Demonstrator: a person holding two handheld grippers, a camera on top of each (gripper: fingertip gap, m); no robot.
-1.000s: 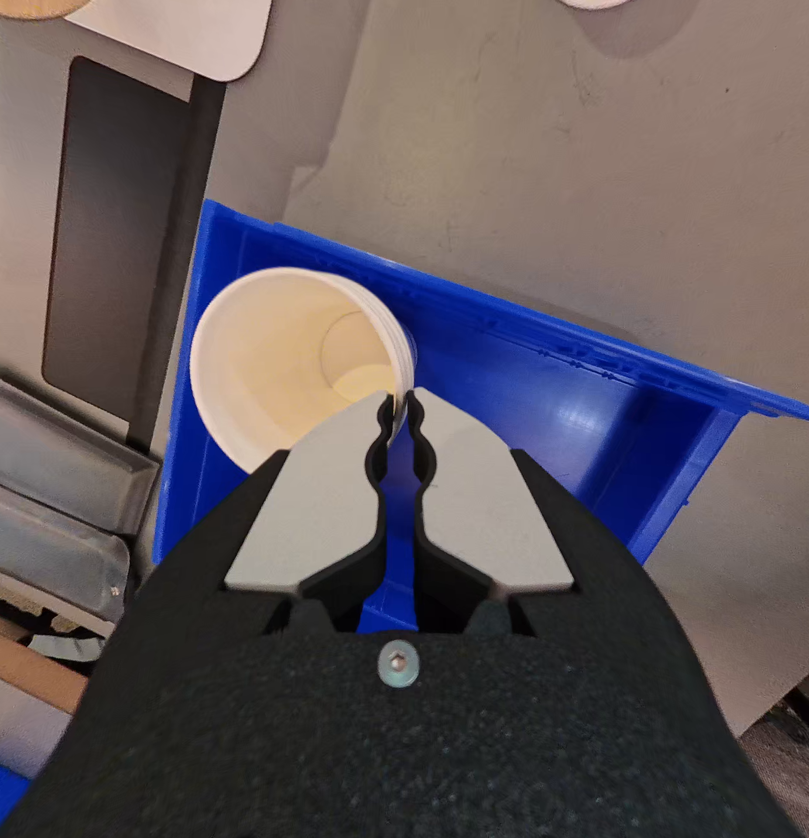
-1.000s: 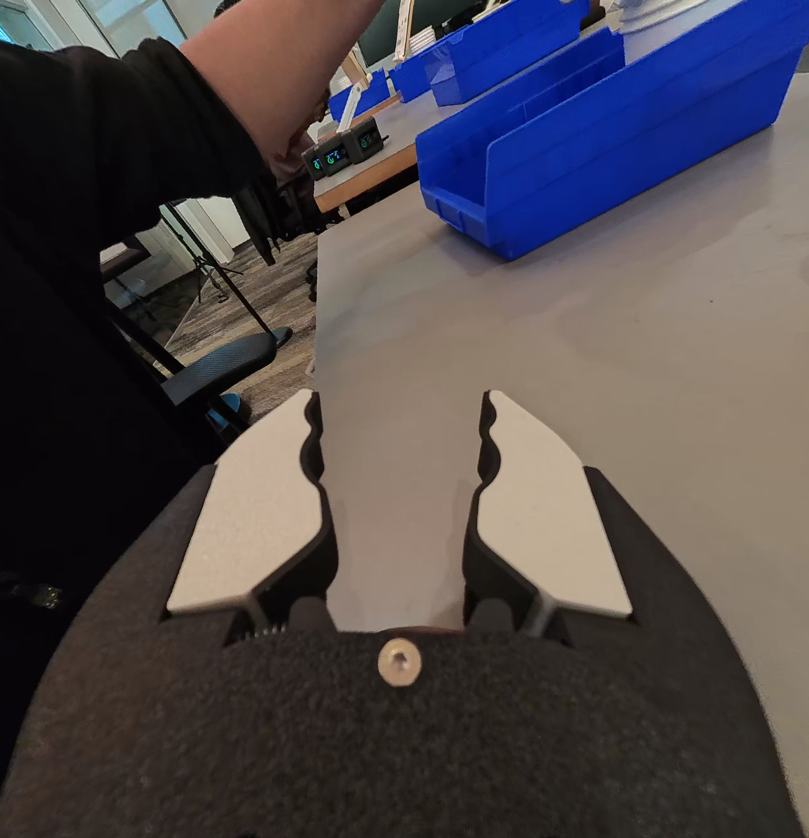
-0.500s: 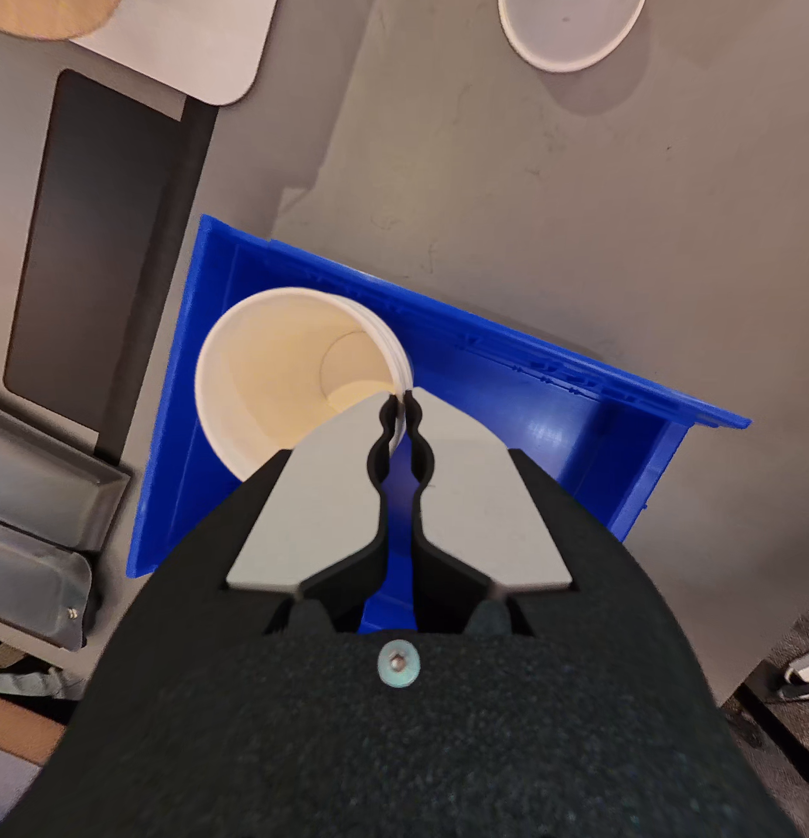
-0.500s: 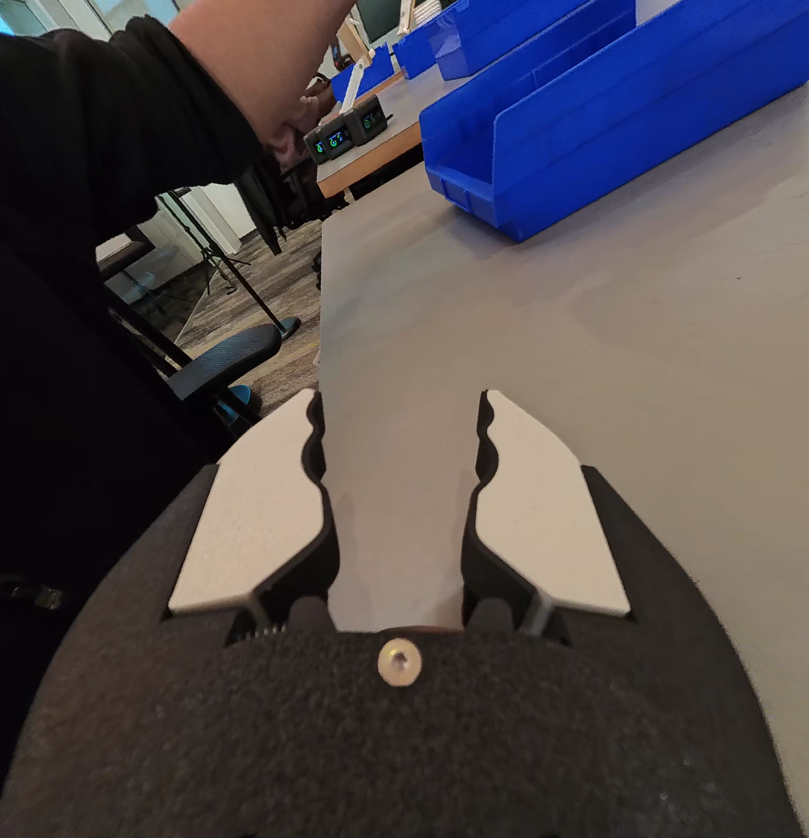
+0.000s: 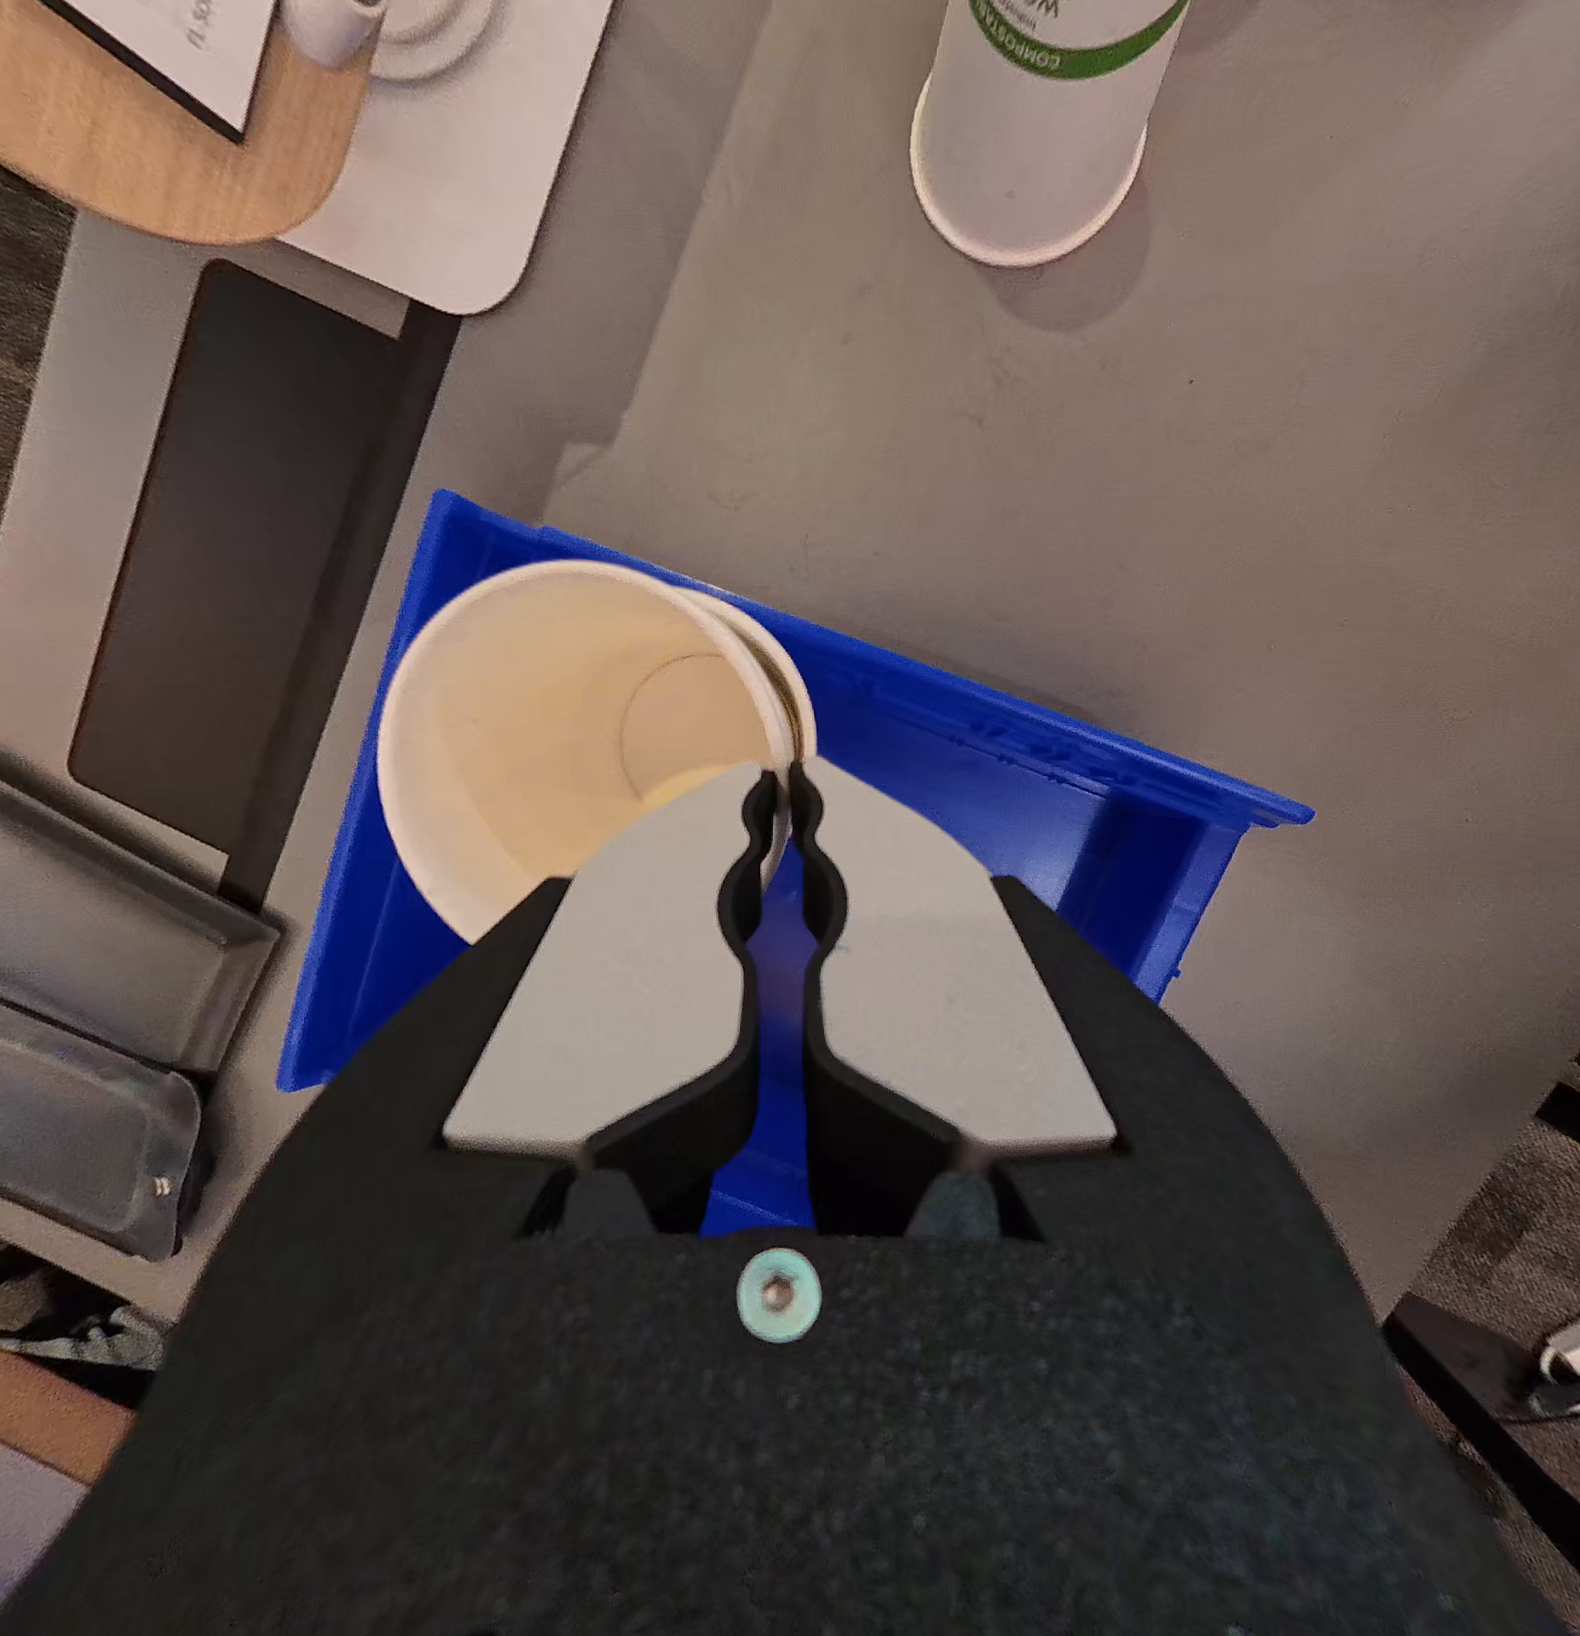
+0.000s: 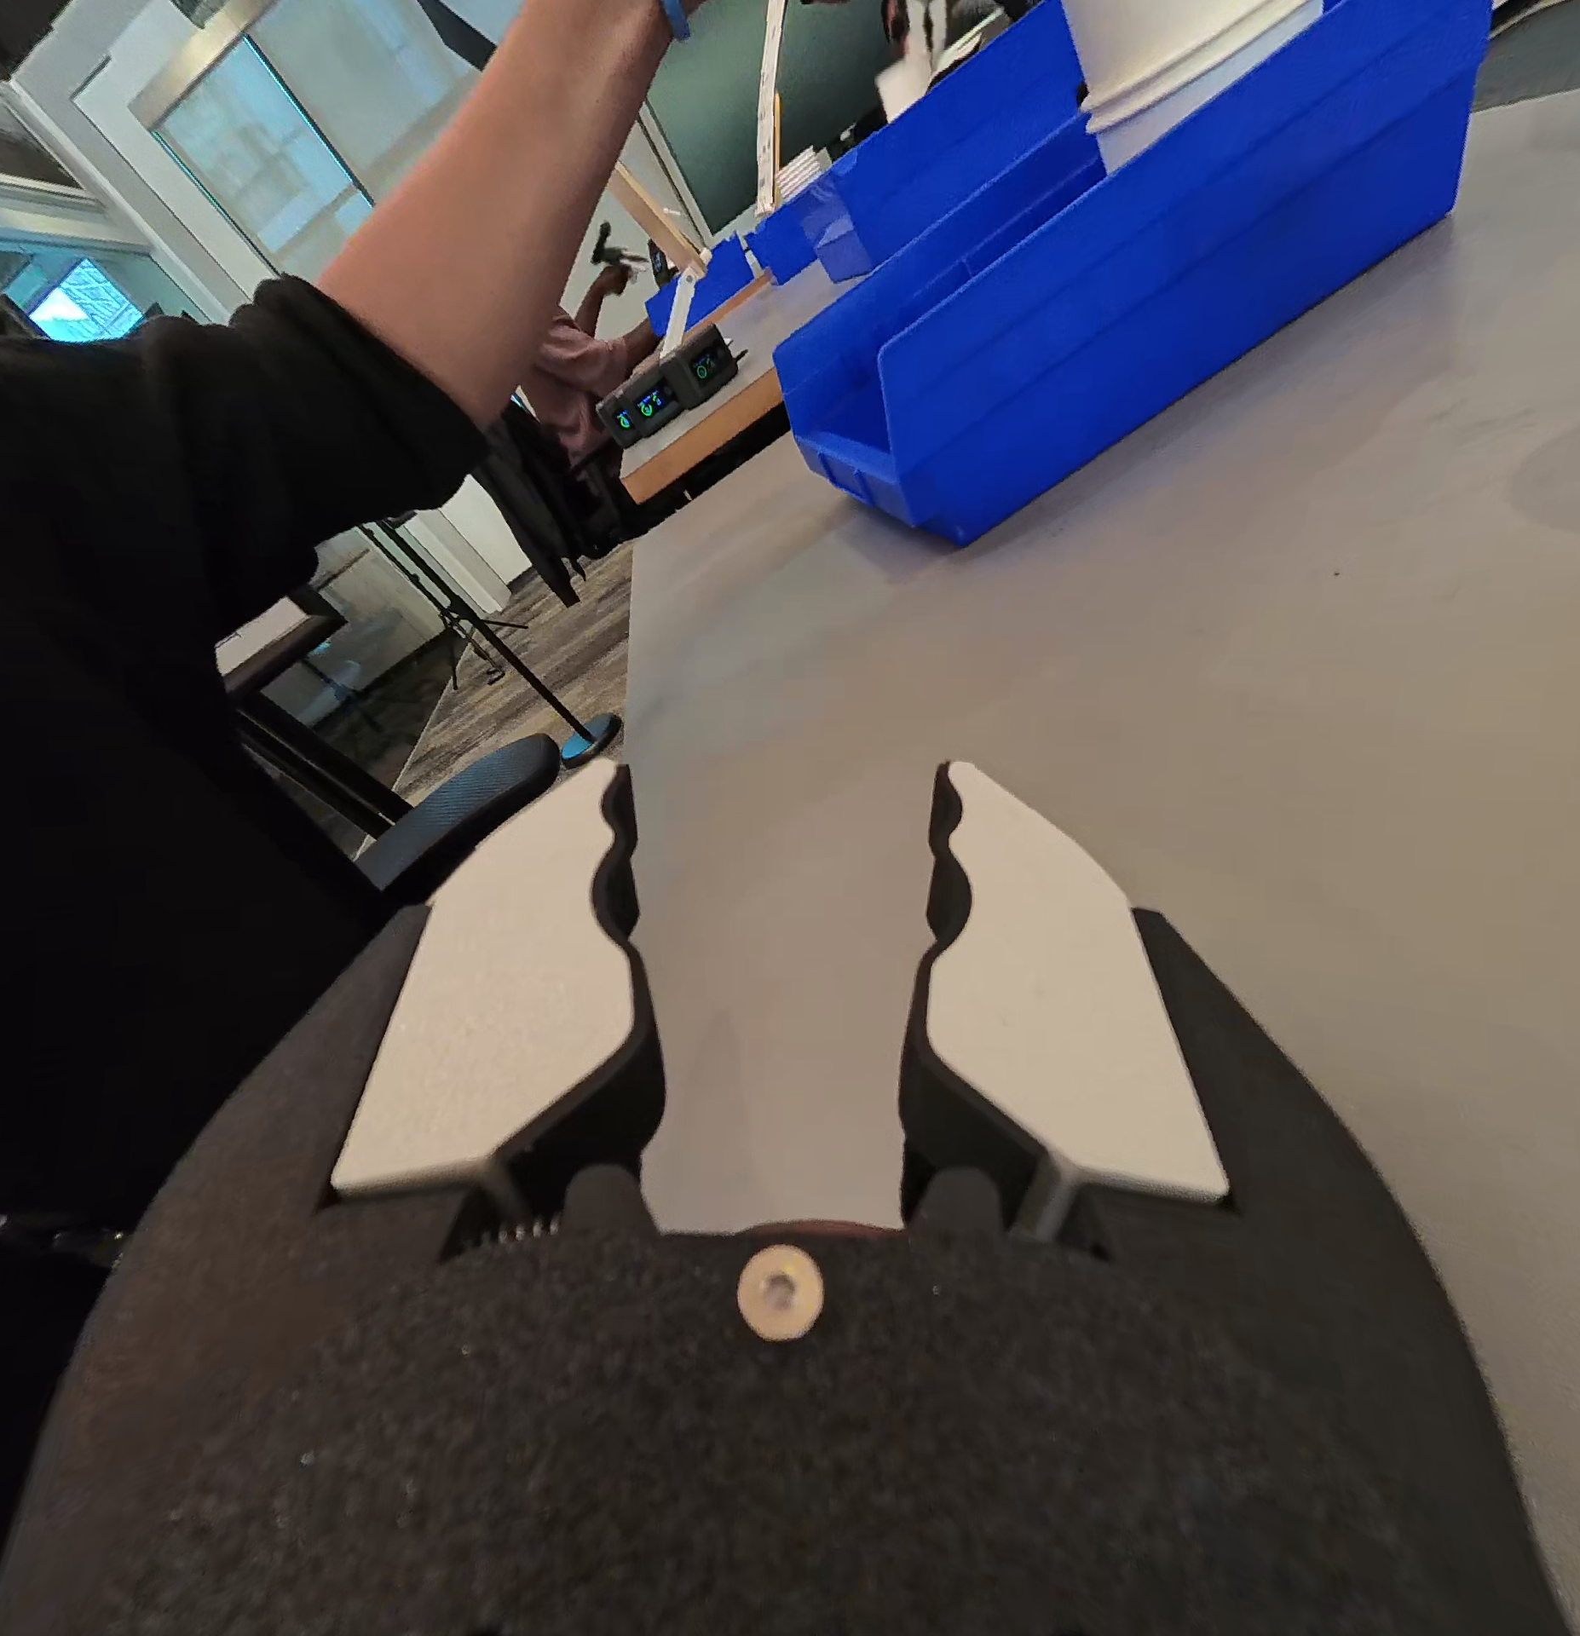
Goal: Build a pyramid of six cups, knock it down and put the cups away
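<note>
My left gripper (image 5: pixel 782 777) looks straight down and is shut on the rim of a nested stack of white paper cups (image 5: pixel 556 735), held above the blue bin (image 5: pixel 1034 761) on the grey table. One more white cup with a green band (image 5: pixel 1034 133) stands upside down on the table beyond the bin. My right gripper (image 6: pixel 782 779) is open and empty, low over the grey table. In the right wrist view the blue bin (image 6: pixel 1123 327) lies ahead, with the stack of cups (image 6: pixel 1158 44) hanging above its far end.
The person's raised arm and black sleeve (image 6: pixel 282 425) fill the left of the right wrist view. More blue bins (image 6: pixel 928 177) stand behind on another table. An office chair (image 6: pixel 468 814) is off the table's left edge. A wooden tabletop (image 5: pixel 149 133) lies beyond the table edge.
My left gripper has risen with the cup stack, so the bin looks smaller and the upside-down cup has come into view. The right gripper has tilted up a little and stayed open.
</note>
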